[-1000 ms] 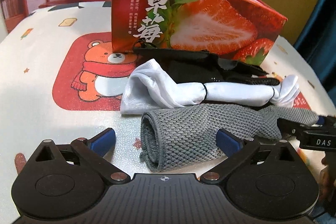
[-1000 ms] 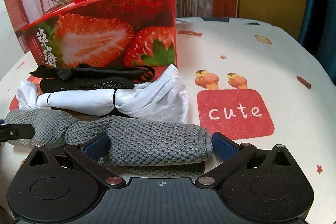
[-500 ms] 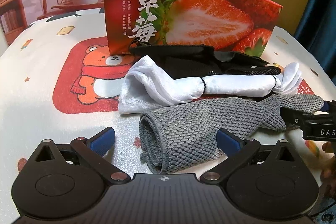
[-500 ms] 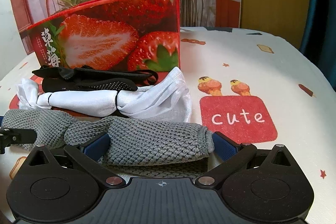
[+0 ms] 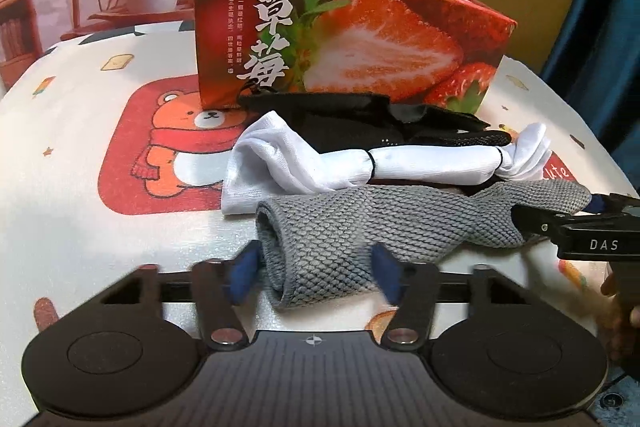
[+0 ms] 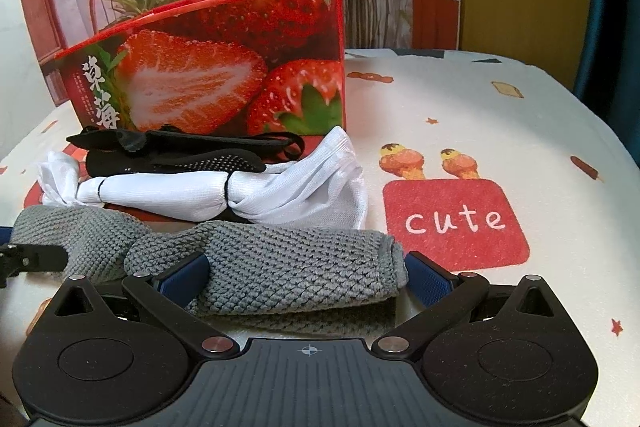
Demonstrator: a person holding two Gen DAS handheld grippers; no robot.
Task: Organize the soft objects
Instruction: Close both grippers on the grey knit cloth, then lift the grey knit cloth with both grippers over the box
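Presently the grey knitted cloth [image 5: 384, 223] lies rolled on the printed tablecloth [image 5: 72, 155], nearest of three soft items, with the white tied bundle [image 5: 360, 163] just behind it and the black strapped piece [image 5: 360, 115] behind that, against the foot of the strawberry box [image 5: 352, 39]. The roll's long axis runs across both views, left to right, square to the line along which each gripper points. The left gripper [image 5: 316, 267] stands at the roll's open left end; its jaws have just been closing, with the roll's end between them. The left blue pad meets the knit, and the right pad sits at its flank, partly blurred, so I judge the grip made or nearly made rather than certain. The right gripper [image 6: 304, 275] straddles the opposite end [image 6: 288, 267]; its jaws stand wide, the left pad lying against the knit and the right pad just off the roll's tip, so nothing is clamped there. In the left view, that same gripper's finger [image 5: 560, 223] shows at the roll's narrow far end. Each hand is thus nearest its own end, neither better placed for the middle. My judgement: the coming move depends on both ends being pinched across the roll's short width, so that it lifts level toward the box behind.
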